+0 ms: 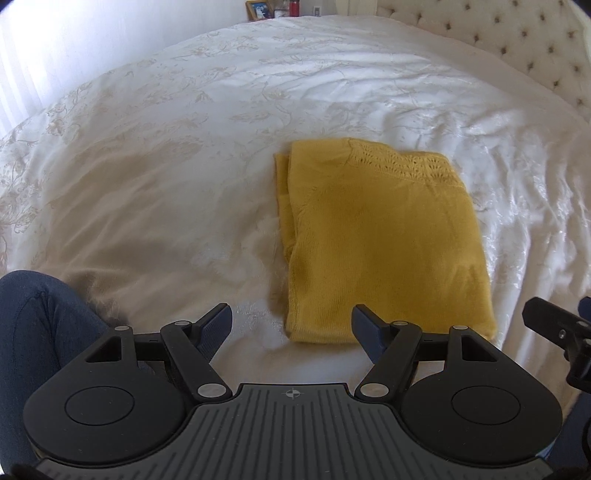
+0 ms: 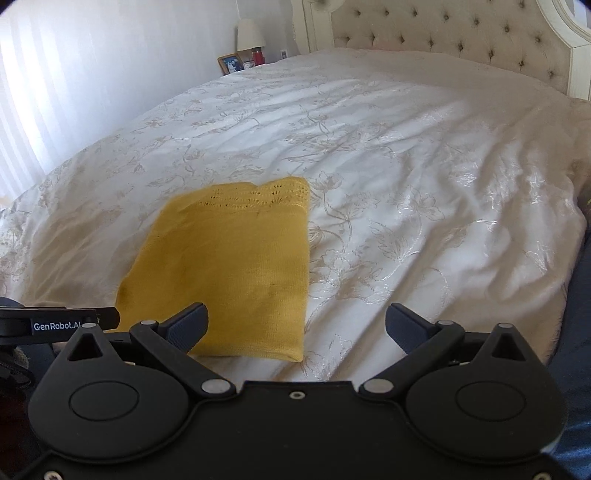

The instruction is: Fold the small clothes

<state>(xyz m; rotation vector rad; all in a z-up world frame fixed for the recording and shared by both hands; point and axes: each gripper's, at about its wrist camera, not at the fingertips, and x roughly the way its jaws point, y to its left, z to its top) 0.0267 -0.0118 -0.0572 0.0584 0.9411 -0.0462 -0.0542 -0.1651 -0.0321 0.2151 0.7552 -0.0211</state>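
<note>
Yellow knit sweater [image 1: 384, 240] is the one garment in view, but the bed takes the frame first: a white bedspread [image 1: 184, 147] with a pale floral pattern is spreading across nearly everything both cameras are seeing, wrinkled on its right side, and a cream tufted headboard [image 2: 461, 37] is standing at its far end. A white wall is running along the bed's left side.

On that bedspread the sweater is lying folded into a neat rectangle [image 2: 229, 266], near the close edge of the bed, with an openwork lace band showing along its far edge and layered folds stacked at its left edge in the left wrist view.

A dark blue trouser leg [image 1: 40, 325] is showing at the lower left of the left wrist view.

Both tongs are hovering just in front of the sweater's near edge, holding nothing. The left gripper [image 1: 291, 325] is standing with its jaws spread wide, and the right gripper [image 2: 297, 325] is gaping wide as well, its left finger overlapping the sweater's near corner in the picture; contact cannot be judged.

Far off beside the headboard, a framed photo [image 2: 231, 63], a small lamp [image 2: 250, 35] and a red bottle [image 2: 257, 56] are sitting together.
</note>
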